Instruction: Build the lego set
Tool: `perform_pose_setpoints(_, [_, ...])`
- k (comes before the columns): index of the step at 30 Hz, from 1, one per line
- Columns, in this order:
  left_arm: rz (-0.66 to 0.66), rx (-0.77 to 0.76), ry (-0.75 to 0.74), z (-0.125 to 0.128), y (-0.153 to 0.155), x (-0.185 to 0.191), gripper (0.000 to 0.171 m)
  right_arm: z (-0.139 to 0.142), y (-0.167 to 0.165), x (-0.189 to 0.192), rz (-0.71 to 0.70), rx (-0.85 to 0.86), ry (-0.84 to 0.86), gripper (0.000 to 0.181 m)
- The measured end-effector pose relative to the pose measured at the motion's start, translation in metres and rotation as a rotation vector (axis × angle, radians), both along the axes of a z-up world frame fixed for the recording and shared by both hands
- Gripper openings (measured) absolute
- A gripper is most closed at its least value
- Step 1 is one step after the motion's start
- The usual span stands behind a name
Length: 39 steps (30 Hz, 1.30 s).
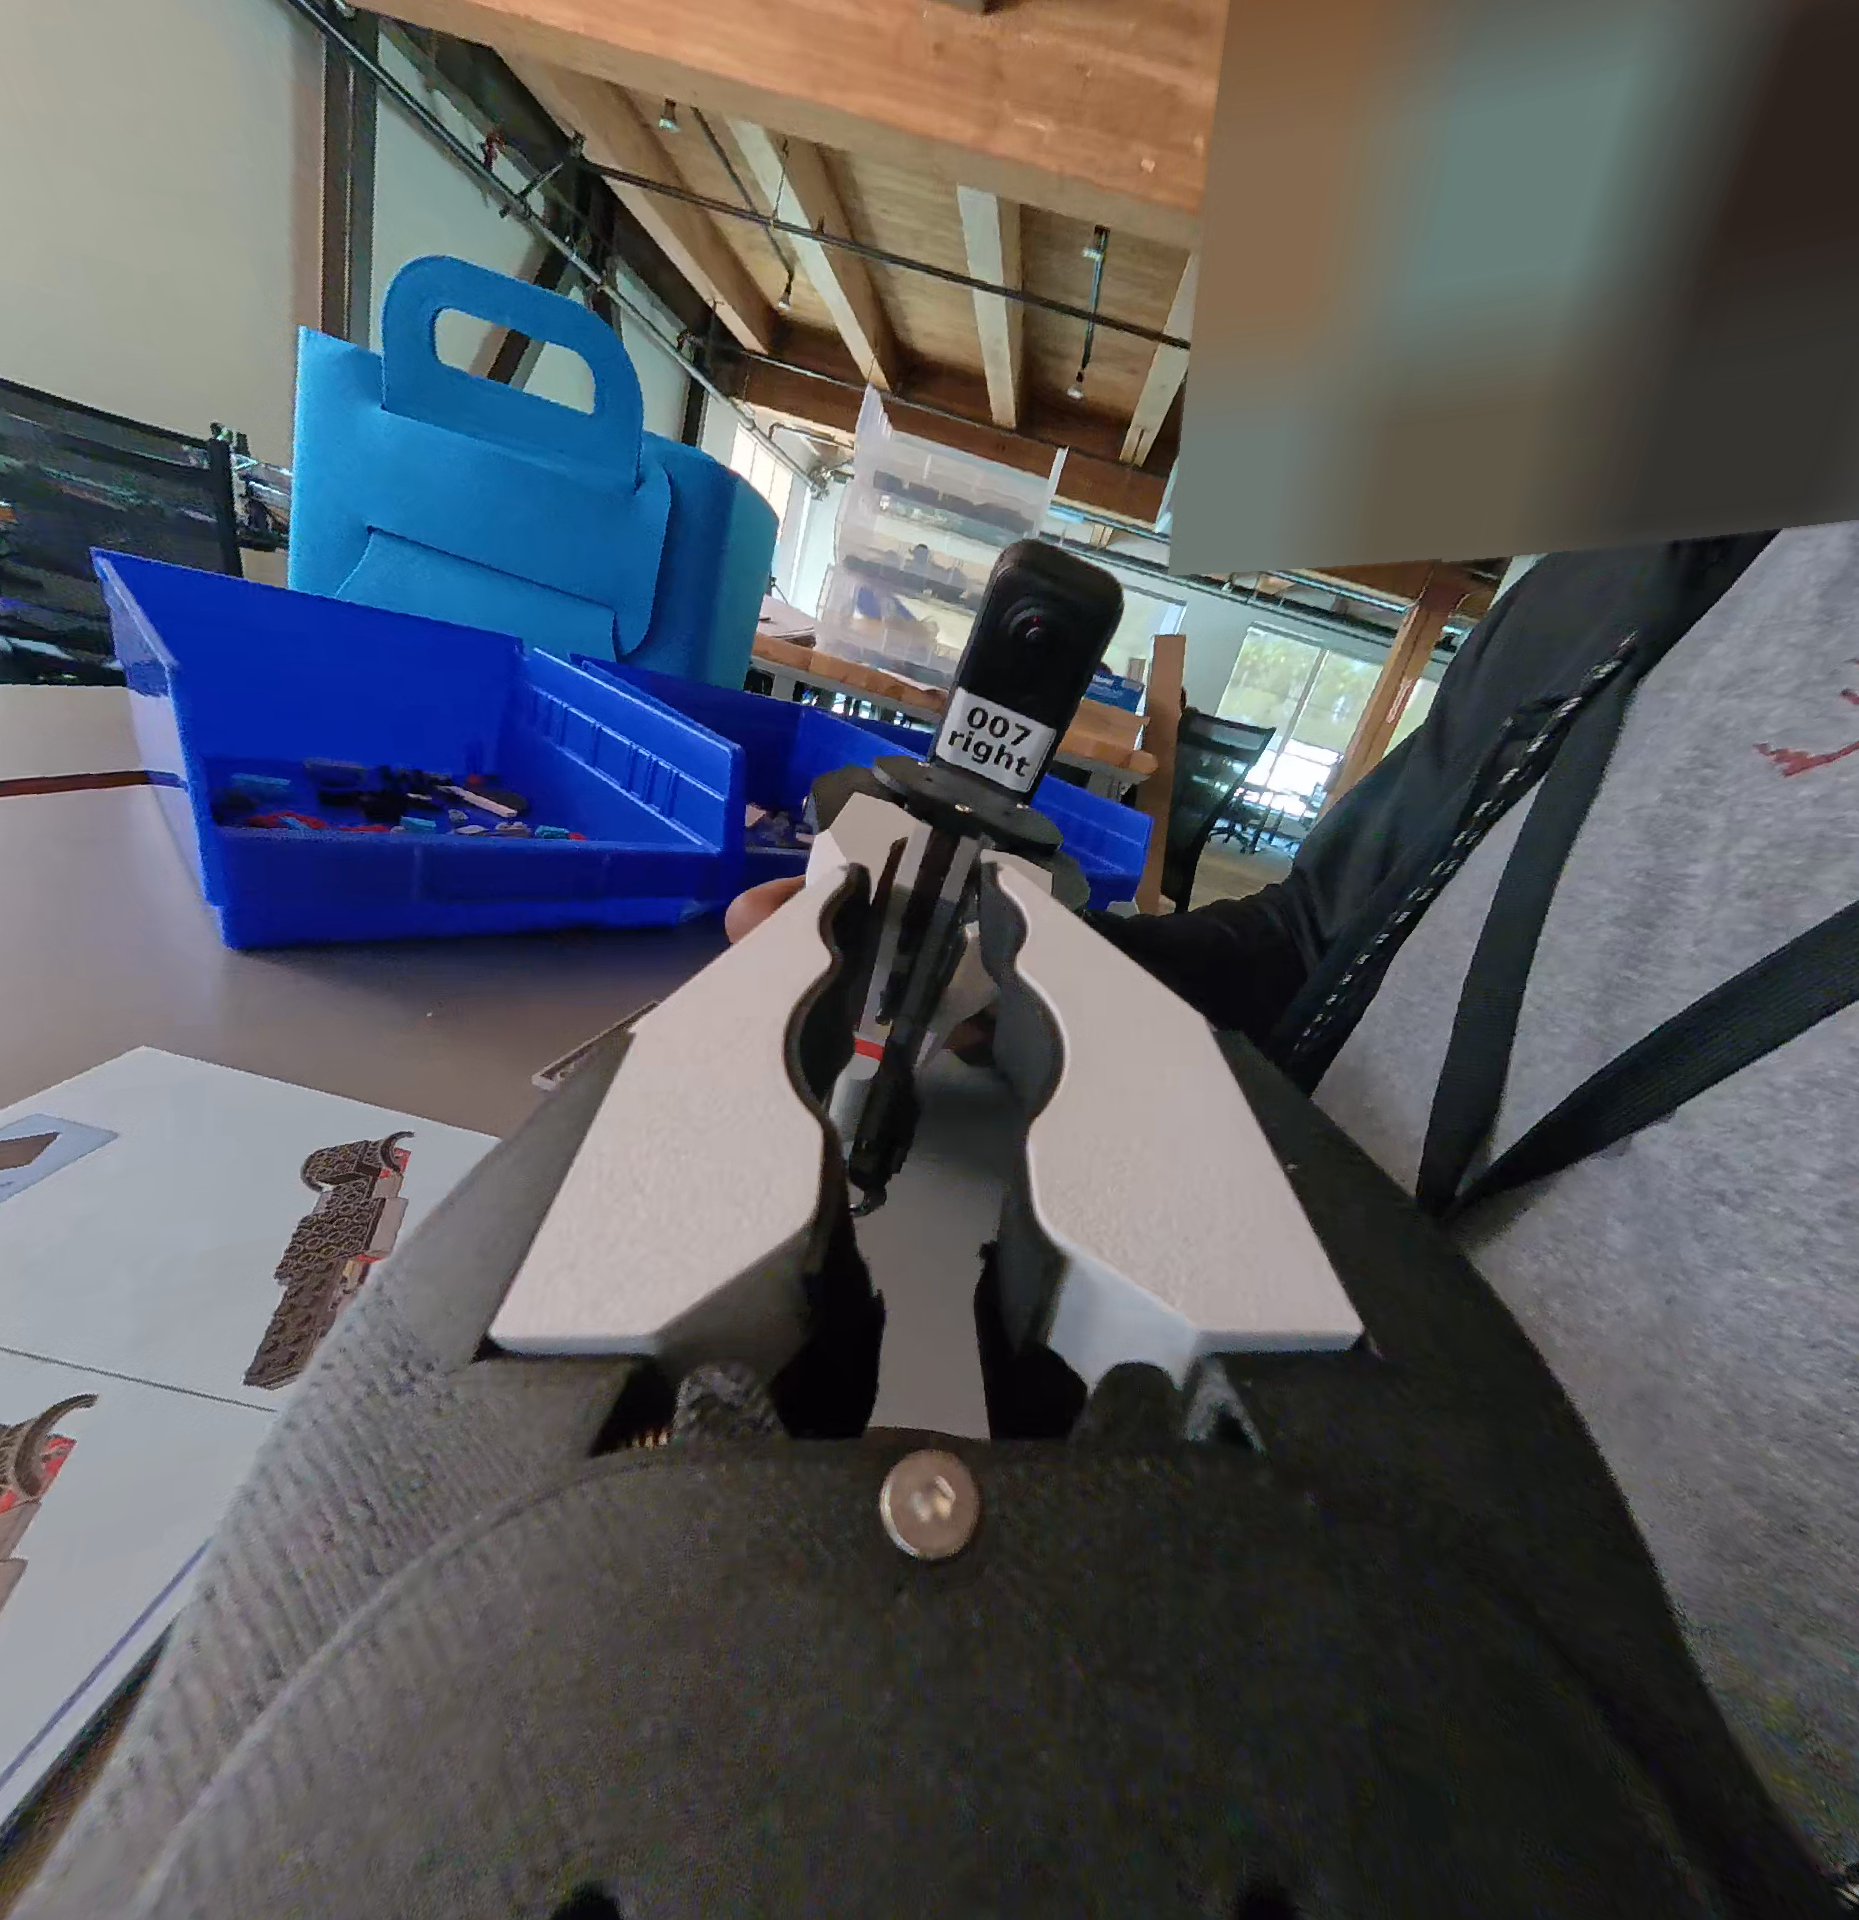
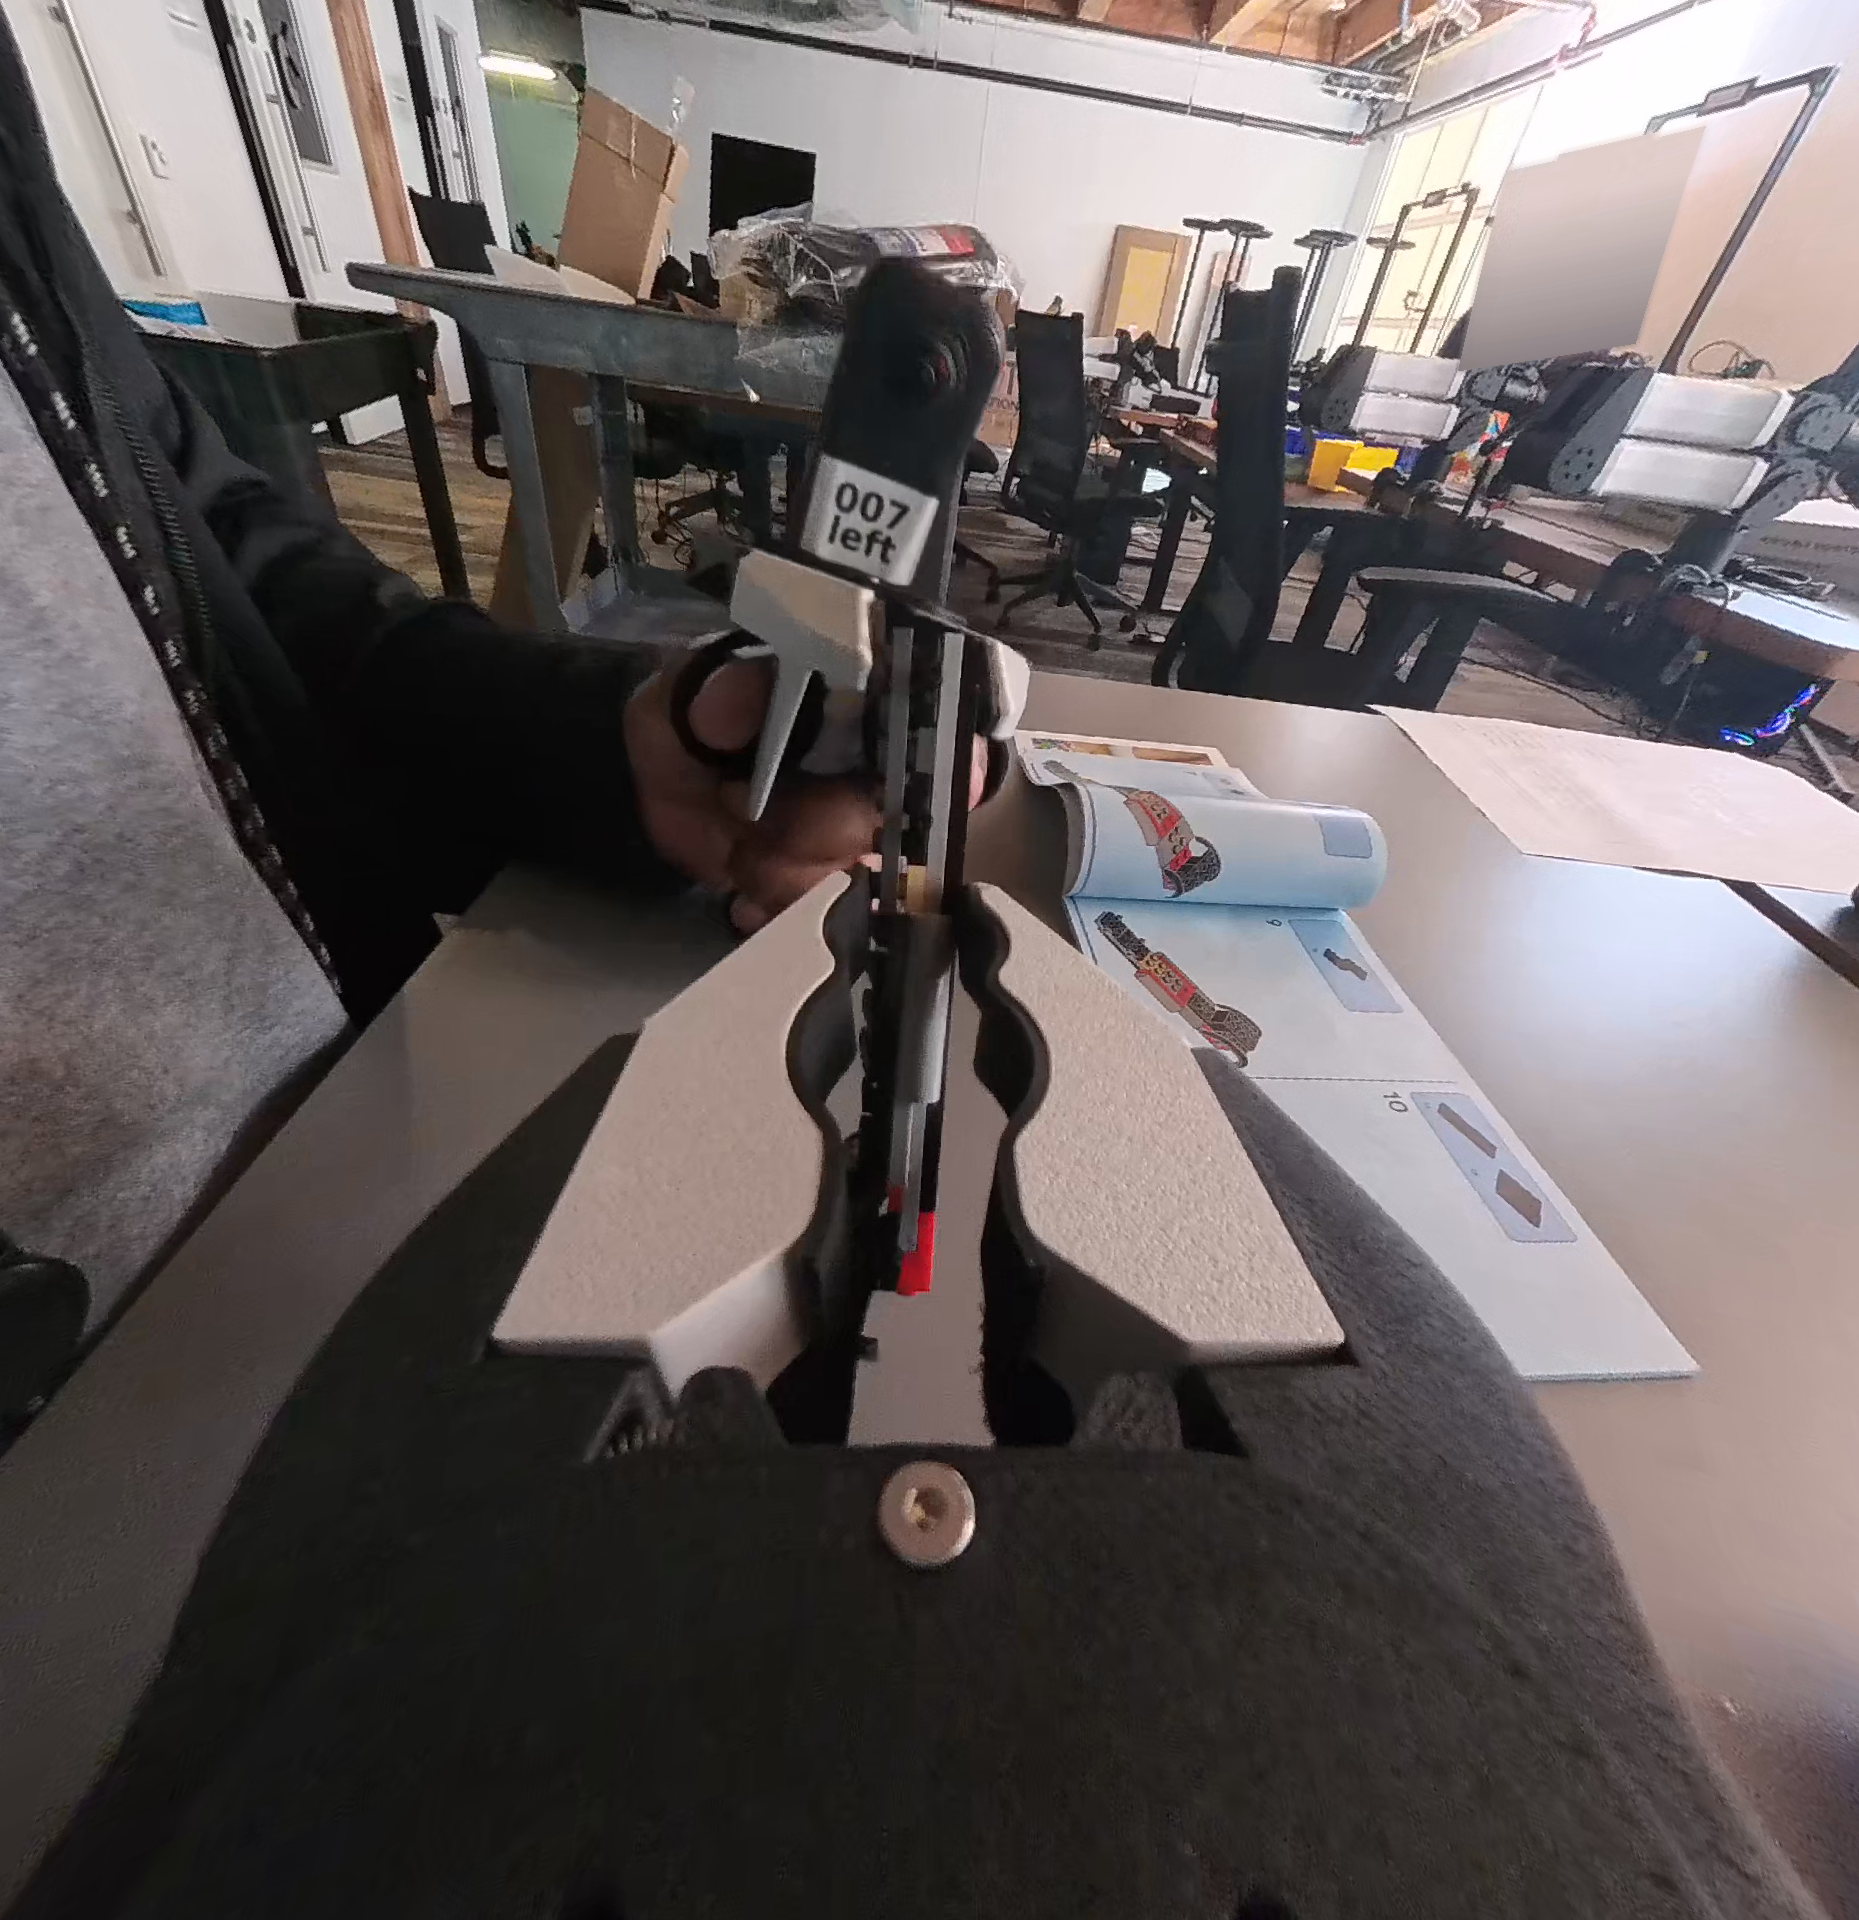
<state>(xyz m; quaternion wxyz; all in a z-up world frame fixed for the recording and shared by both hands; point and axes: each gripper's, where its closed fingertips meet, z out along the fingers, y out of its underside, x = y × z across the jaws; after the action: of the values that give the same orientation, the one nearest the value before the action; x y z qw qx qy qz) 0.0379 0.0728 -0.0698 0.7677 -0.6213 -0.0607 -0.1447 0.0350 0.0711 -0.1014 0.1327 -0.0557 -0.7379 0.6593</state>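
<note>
A long, thin Lego assembly of black, grey and red pieces (image 2: 914, 1101) is held edge-on between both grippers, which face each other above the grey table (image 2: 1527, 1195). My right gripper (image 2: 909, 894) is shut on one end of it. My left gripper (image 1: 920, 883) is shut on the other end, where the assembly (image 1: 894, 1070) looks mostly black. The right gripper's white fingers (image 1: 837, 847) and its black camera (image 1: 1039, 644) show just beyond the left gripper's tips. The left gripper's camera (image 2: 904, 416) and a hand (image 2: 759, 821) show beyond the right gripper's tips.
An open instruction booklet (image 2: 1351, 997) lies on the table, also in the left wrist view (image 1: 156, 1226). Blue bins (image 1: 385, 894) with loose pieces (image 1: 405, 800) stand behind, in front of a blue felt bag (image 1: 509, 468). A paper sheet (image 2: 1631, 800) lies far right. The person's grey shirt (image 1: 1683, 1039) is close. My two grippers' fingertips are within a few centimetres of each other.
</note>
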Motion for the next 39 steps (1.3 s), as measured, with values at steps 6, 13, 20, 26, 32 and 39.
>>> perform_pose_setpoints(6, [0.006,0.006,0.038,0.001,-0.001,-0.001,0.017,0.002,-0.002,0.003,0.024,-0.015,-0.004,0.020])
perform_pose_setpoints(13, [0.019,0.004,0.022,0.003,0.002,-0.004,0.018,0.004,0.000,-0.002,0.004,-0.043,-0.011,0.019])
perform_pose_setpoints(20, [0.005,0.033,-0.031,0.002,0.004,-0.004,0.027,0.011,0.004,-0.005,-0.006,-0.102,-0.024,0.019])
perform_pose_setpoints(26, [0.023,0.013,0.034,0.003,0.009,-0.008,0.017,0.009,0.000,-0.005,0.005,-0.098,-0.040,0.020])
perform_pose_setpoints(32, [0.006,-0.019,0.195,0.022,0.016,-0.016,0.016,0.023,0.016,-0.017,-0.036,-0.095,-0.013,0.037])
perform_pose_setpoints(39, [-0.020,-0.084,0.526,0.039,0.044,-0.040,0.016,0.079,0.038,-0.033,-0.065,-0.131,0.091,0.037])
